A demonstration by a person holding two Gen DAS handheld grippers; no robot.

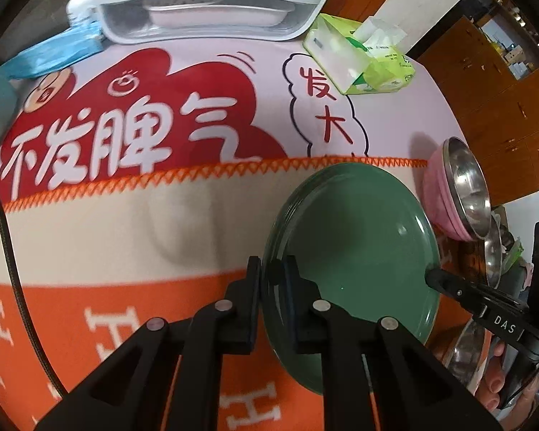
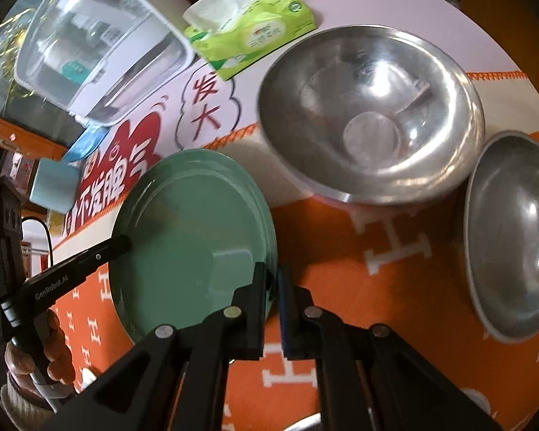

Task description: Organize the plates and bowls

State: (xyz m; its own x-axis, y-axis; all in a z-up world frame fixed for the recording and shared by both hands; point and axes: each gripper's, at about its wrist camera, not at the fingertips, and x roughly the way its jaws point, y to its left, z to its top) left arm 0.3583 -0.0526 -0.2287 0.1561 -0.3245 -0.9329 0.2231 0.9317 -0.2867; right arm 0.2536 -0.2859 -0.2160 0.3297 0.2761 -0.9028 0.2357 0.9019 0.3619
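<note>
A stack of green plates [image 1: 355,244] [image 2: 194,237] hangs between both grippers over the orange and cream cloth [image 1: 107,244], throwing a shadow on it. My left gripper [image 1: 271,273] is shut on the stack's left rim; its tip also shows in the right wrist view [image 2: 124,242]. My right gripper [image 2: 271,278] is shut on the opposite rim, and its tip [image 1: 431,276] shows in the left wrist view. A large steel bowl [image 2: 370,115] [image 1: 467,186] sits in a pink bowl [image 1: 438,194] just right of the plates. A second steel bowl [image 2: 514,237] lies further right.
A white and clear dish rack [image 1: 204,10] [image 2: 100,57] stands at the back of the table. A green tissue pack [image 1: 363,57] [image 2: 251,32] lies beside it. A blue cup [image 2: 54,186] and a blue bag [image 1: 54,54] are at the far left. A black cable [image 1: 14,269] crosses the cloth's left edge.
</note>
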